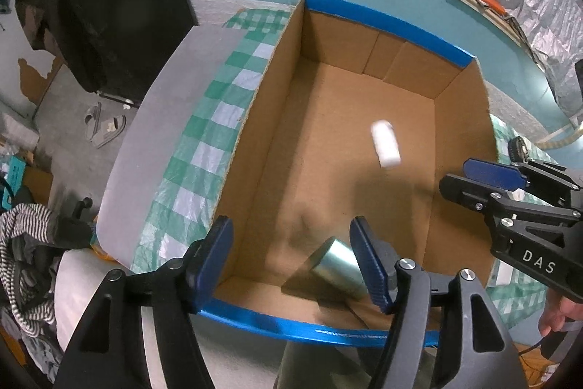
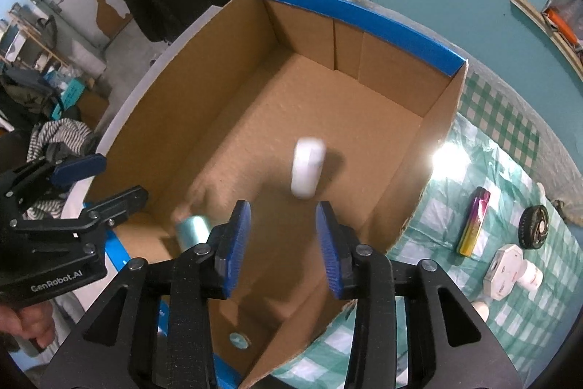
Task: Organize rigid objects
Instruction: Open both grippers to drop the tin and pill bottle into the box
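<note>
An open cardboard box (image 1: pixel 277 141) with blue-taped rims stands on a green checked tablecloth; it also shows in the right wrist view (image 2: pixel 204 86). A blurred white cylinder (image 1: pixel 385 144) is in the air inside the box, just beyond my right gripper (image 2: pixel 283 243), which is open and empty; the cylinder (image 2: pixel 307 168) is blurred there too. A metallic cylinder (image 1: pixel 337 263) lies on the box floor near the front wall, under my left gripper (image 1: pixel 295 265), which is open and empty; it shows as teal in the right wrist view (image 2: pixel 191 230).
On the cloth right of the box lie an iridescent lighter-like stick (image 2: pixel 473 226), a black round object (image 2: pixel 533 226), a white octagonal device (image 2: pixel 503 270) and a white bottle (image 2: pixel 532 276). A teal wall is behind. Clothes (image 1: pixel 25 243) pile at the left.
</note>
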Demonstrator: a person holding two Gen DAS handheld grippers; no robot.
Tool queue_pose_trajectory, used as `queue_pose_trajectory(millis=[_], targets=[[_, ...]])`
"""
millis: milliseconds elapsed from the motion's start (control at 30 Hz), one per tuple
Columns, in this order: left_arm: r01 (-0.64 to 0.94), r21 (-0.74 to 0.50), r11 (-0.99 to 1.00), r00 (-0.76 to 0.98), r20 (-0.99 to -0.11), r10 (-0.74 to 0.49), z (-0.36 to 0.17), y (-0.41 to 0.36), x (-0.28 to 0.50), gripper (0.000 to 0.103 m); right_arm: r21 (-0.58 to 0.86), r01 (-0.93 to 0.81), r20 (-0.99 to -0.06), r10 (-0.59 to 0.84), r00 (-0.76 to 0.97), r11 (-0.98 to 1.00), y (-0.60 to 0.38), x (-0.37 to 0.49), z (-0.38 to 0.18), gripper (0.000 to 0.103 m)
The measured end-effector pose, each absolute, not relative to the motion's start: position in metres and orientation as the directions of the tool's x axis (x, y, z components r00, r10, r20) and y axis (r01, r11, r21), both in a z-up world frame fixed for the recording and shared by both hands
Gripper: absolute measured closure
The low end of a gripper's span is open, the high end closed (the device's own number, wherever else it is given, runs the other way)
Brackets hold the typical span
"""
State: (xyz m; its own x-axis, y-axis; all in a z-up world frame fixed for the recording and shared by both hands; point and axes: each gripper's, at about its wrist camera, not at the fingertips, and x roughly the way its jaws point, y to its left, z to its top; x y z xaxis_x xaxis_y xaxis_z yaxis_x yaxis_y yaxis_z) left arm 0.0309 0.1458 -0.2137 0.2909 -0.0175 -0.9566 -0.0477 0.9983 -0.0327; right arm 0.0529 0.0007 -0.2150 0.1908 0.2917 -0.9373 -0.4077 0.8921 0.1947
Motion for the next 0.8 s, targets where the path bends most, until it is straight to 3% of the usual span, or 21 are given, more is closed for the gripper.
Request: queue_pose_trajectory(millis=[233,800], targets=[[0.004,-0.072,0.997,0.341,-0.938,-0.069,-0.196,0.136,0.027,0.035,0.2,-0.394,-0.926,0.304,0.224,0.897,-0.006,0.052,-0.199,0.056],[0.036,-0.077,0.996,0.346,-0.934,-0.085,-0.166,0.105,0.023,0.032,0.206,-0.323,-0.912,0.301,0.28,0.924,-0.053,0.04,-0.176,0.049]])
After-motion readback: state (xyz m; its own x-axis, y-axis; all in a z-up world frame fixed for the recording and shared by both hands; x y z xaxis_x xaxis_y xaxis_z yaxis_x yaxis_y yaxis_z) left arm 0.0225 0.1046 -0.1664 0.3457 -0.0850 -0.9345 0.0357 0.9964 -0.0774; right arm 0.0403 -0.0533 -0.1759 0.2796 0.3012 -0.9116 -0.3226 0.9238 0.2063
